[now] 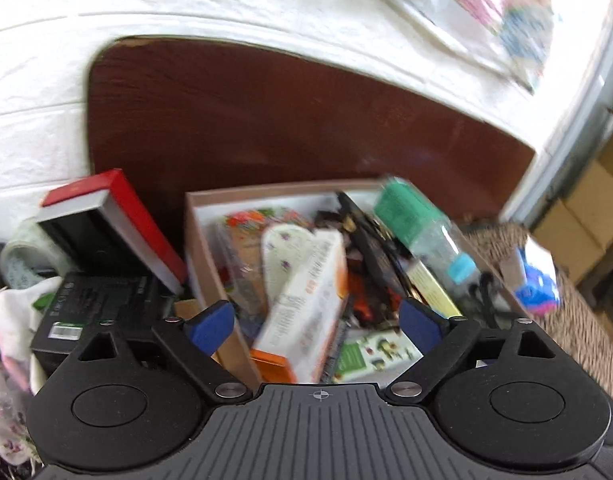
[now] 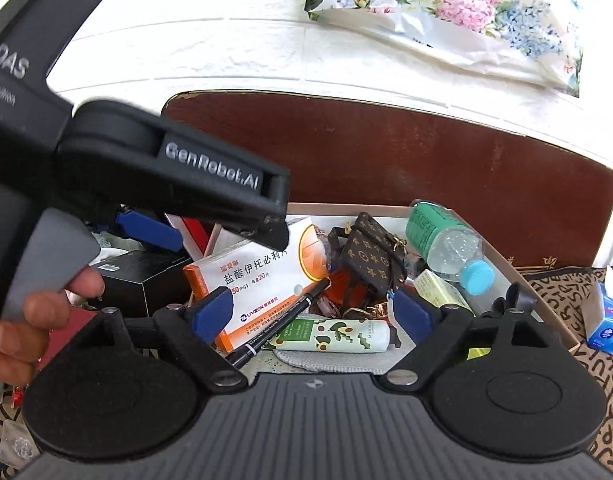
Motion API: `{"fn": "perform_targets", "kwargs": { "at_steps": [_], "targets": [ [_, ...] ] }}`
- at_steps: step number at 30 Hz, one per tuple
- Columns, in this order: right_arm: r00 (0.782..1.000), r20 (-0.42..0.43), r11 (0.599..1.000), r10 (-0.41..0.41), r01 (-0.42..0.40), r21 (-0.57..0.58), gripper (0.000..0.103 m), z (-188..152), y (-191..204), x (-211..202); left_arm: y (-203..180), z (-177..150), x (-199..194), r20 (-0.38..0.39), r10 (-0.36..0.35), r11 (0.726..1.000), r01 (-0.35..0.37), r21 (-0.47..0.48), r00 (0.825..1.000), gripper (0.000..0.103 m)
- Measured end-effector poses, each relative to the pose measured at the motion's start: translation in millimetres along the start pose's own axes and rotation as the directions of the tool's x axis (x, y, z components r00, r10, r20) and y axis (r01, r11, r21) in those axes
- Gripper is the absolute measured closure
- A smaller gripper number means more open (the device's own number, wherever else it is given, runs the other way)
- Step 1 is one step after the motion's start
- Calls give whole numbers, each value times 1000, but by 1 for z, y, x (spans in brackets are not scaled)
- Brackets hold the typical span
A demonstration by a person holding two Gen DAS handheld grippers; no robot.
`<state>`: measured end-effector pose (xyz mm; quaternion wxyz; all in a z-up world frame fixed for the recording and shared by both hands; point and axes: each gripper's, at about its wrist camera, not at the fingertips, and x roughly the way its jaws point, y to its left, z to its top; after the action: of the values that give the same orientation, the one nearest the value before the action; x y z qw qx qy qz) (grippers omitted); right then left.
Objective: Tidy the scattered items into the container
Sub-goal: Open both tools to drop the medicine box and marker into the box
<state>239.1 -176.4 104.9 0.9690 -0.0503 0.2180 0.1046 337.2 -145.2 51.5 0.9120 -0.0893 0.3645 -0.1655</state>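
Cardboard box (image 2: 502,256) sits under both my grippers. My left gripper (image 1: 316,322) and right gripper (image 2: 312,314) are spread wide, holding nothing. Inside the box lie a medicine carton (image 2: 262,280), pen (image 2: 284,322), bottle (image 2: 446,240) and brown pouch (image 2: 368,258).

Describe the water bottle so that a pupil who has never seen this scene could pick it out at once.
Find the open cardboard box in front of the dark wooden board. Along the box's right-hand wall lies a clear plastic bottle, on its side. Its green label and light blue cap mark it out from the patterned brown pouch beside it.
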Motion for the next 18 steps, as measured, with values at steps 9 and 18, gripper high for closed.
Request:
{"fn": "perform_targets", "kwargs": {
  "at_steps": [9, 18],
  "targets": [
    [1000, -10, 999, -26, 26, 20, 13, -8, -15, -2, 1, -14, 23, -107, -222, 971, 211, -109, 969, 9],
    [999, -13, 999, -31, 31, 12, 13, -10, -9, -5, 22, -11, -10, 8, -78, 991, 78, -108, 997, 6]
  ]
}}
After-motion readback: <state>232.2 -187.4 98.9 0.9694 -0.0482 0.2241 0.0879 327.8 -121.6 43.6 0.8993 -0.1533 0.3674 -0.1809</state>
